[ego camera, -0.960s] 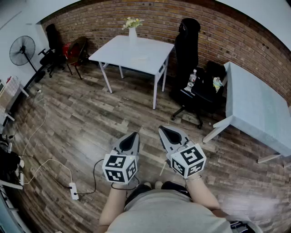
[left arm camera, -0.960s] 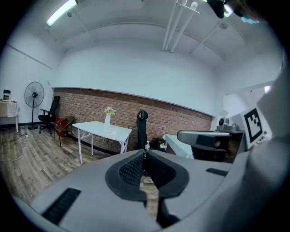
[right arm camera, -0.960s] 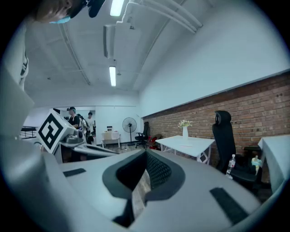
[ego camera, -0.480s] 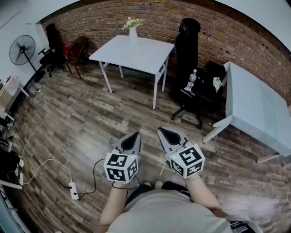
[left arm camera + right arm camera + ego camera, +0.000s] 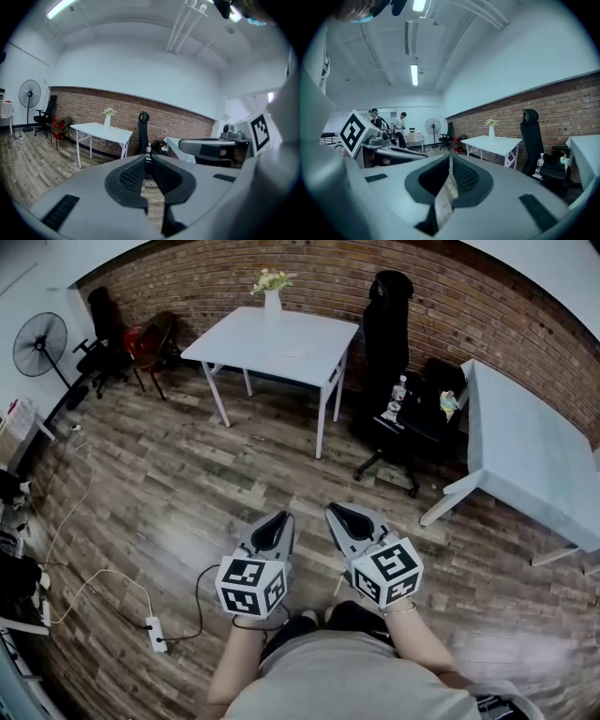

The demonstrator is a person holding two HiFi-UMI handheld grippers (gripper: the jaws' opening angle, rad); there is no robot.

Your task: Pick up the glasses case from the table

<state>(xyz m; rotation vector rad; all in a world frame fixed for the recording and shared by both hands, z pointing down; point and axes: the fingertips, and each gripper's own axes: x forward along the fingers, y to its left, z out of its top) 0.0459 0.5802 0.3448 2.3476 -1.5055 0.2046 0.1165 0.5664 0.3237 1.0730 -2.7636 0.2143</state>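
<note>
Far ahead by the brick wall stands a white table (image 5: pixel 314 348) with a vase of flowers (image 5: pixel 272 298). A small pale flat thing (image 5: pixel 290 354) lies on it, too small to identify as the glasses case. My left gripper (image 5: pixel 278 518) and right gripper (image 5: pixel 335 511) are held side by side at waist height over the wooden floor, far from the table. Both are shut with nothing between the pads, as the left gripper view (image 5: pixel 146 161) and the right gripper view (image 5: pixel 450 161) show.
A tall black office chair (image 5: pixel 389 306) stands right of the table, and a lower black chair (image 5: pixel 417 423) holds a bottle (image 5: pixel 399 393). A second white table (image 5: pixel 525 451) is at the right. A fan (image 5: pixel 40 341), a power strip (image 5: pixel 156 635) and cables lie left. People (image 5: pixel 399 125) stand far back.
The head view has shifted a little, so the table sits slightly higher in the picture. Both grippers stay shut in the same place before the body.
</note>
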